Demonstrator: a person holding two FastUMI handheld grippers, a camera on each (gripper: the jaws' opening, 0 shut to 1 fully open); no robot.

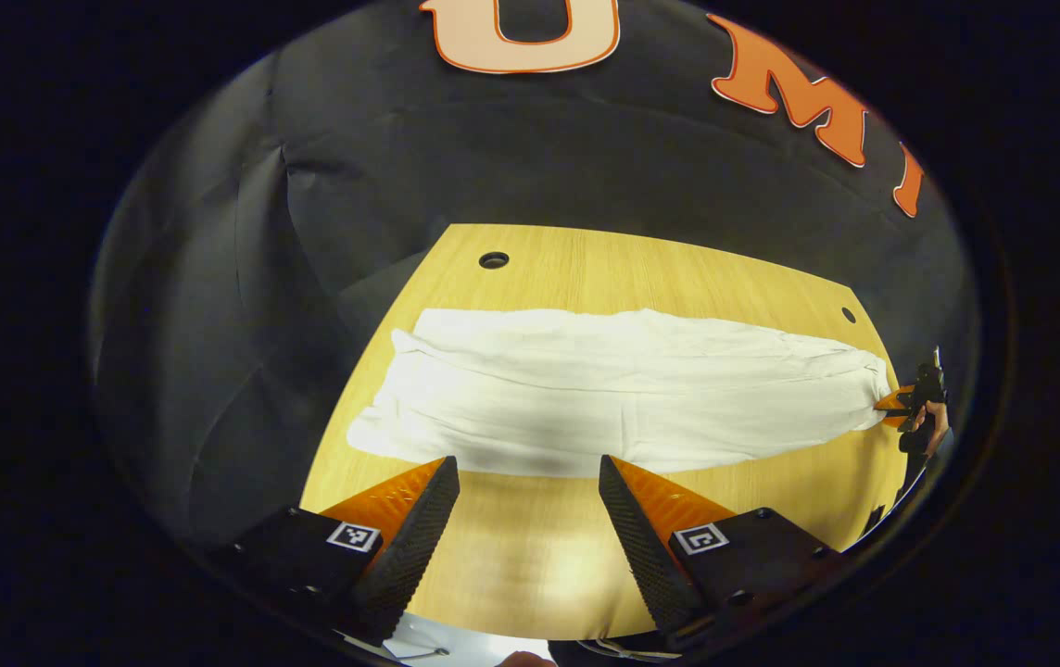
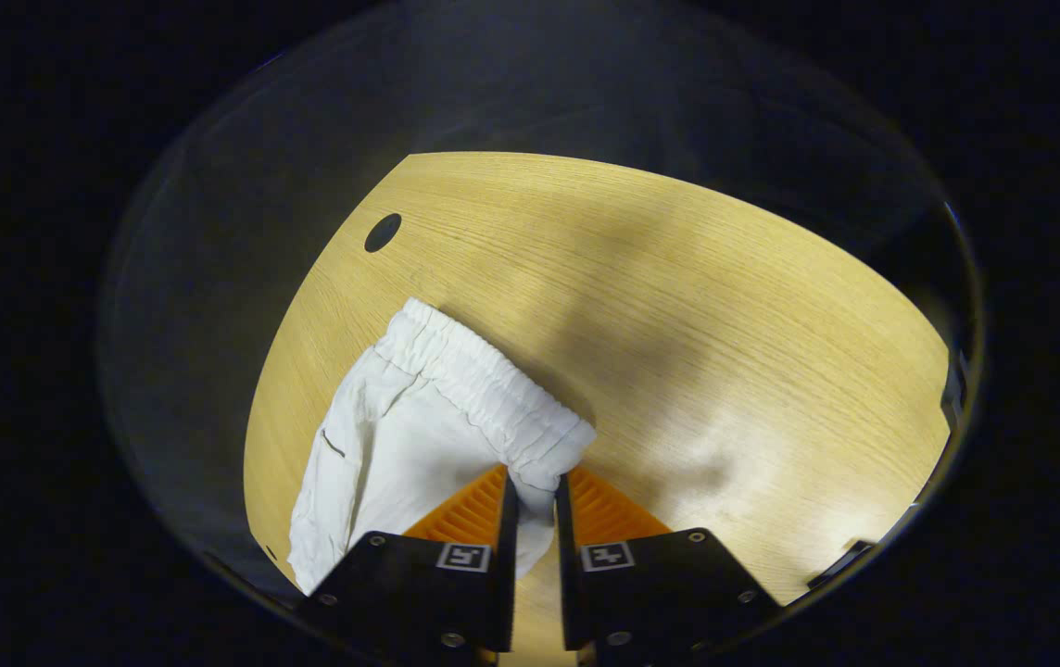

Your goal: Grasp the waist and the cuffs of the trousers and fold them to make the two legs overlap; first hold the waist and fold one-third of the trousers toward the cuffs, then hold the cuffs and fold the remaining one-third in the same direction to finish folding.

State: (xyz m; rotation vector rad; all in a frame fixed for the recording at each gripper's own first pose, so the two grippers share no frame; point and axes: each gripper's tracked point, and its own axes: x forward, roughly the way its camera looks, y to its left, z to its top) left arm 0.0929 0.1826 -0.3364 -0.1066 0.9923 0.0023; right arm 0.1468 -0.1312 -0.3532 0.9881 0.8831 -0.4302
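Observation:
White trousers [image 1: 604, 389] lie lengthwise across the wooden table [image 1: 530, 556], legs overlapped, cuffs at the left and waist at the right. My left gripper [image 1: 528, 482] hovers open just in front of the trousers' near edge, nothing between its fingers. In the right gripper view the elastic waistband [image 2: 484, 389] runs diagonally, and my right gripper [image 2: 536, 496] is shut on its near corner. Seen from the left gripper view, the right gripper [image 1: 901, 403] and the hand holding it are at the far right, at the waist end.
The table has round cable holes [image 1: 494, 260] [image 1: 849, 315] near its back edge, and one [image 2: 383, 232] in the right gripper view. The black cloth wall stands close behind the table. Bare wood [image 2: 725, 371] lies beyond the waistband.

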